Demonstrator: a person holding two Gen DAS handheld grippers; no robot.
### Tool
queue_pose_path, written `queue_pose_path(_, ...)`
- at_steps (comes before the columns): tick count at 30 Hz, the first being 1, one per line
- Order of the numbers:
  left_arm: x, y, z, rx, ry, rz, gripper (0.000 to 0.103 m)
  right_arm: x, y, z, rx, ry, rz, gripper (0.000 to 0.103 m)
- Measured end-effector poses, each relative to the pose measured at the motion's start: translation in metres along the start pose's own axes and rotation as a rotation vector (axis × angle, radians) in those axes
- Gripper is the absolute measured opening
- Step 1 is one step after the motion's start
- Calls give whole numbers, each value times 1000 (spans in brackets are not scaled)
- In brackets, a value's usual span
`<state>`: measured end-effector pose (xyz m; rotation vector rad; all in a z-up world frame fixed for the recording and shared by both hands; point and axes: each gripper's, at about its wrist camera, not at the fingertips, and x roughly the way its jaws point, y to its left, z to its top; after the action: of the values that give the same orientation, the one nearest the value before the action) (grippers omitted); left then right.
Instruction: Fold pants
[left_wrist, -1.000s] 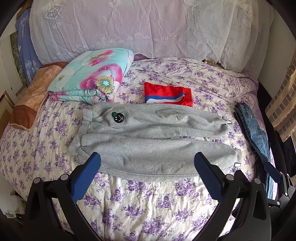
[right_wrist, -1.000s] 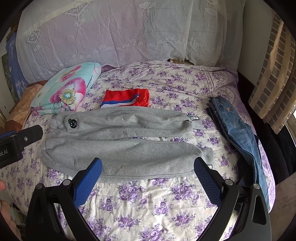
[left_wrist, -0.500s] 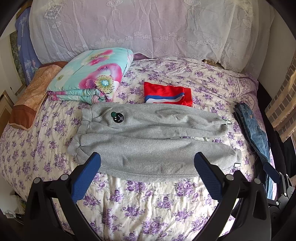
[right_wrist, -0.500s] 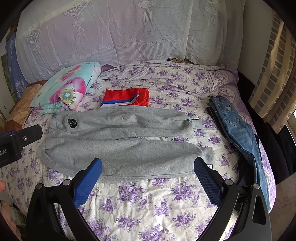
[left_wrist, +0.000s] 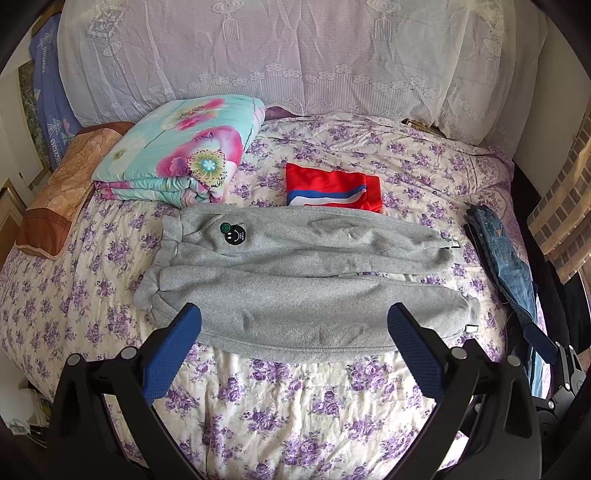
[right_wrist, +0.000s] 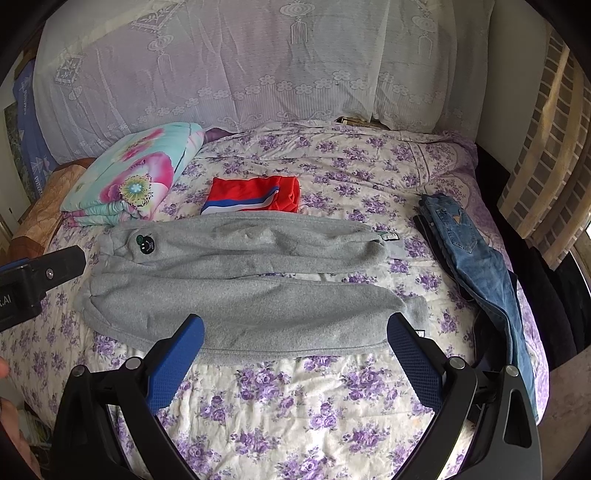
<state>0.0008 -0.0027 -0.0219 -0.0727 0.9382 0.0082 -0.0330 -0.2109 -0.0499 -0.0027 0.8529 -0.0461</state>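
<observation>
Pants (left_wrist: 295, 280), grey and fleecy, lie flat across the middle of the bed (left_wrist: 295, 406), waistband at the left and cuffs at the right, the two legs stretched side by side with a narrow gap opening between them toward the cuffs. A small dark round patch (left_wrist: 235, 235) sits on the far leg near the waistband. The left gripper (left_wrist: 293, 325) hovers over the near edge of the pants with its blue pads spread wide, holding nothing; one pad overlaps the near leg by the waistband, the other by the cuff end. The right gripper (right_wrist: 294, 334) is likewise spread wide and empty, its pads framing the near leg from a spot further right; whether either gripper touches the fabric cannot be told. In the right wrist view the body of the left gripper shows at the left edge, over the sheet just beside the waistband. Beyond the pants a folded red garment (left_wrist: 332, 188) with blue and white stripes lies just behind the far leg. A folded floral quilt (left_wrist: 177, 151) rests at the far left, near the waistband, with an orange pillow (left_wrist: 55, 199) beside it. Jeans (right_wrist: 476, 266) lie along the right side of the bed, apart from the cuffs. A lace curtain (left_wrist: 295, 55) hangs behind the bed.
</observation>
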Motion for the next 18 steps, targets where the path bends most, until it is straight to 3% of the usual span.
queue_pose_path(18,6,-2,-6,-10,18,1,98,4,2,-4,-2,8,2,99)
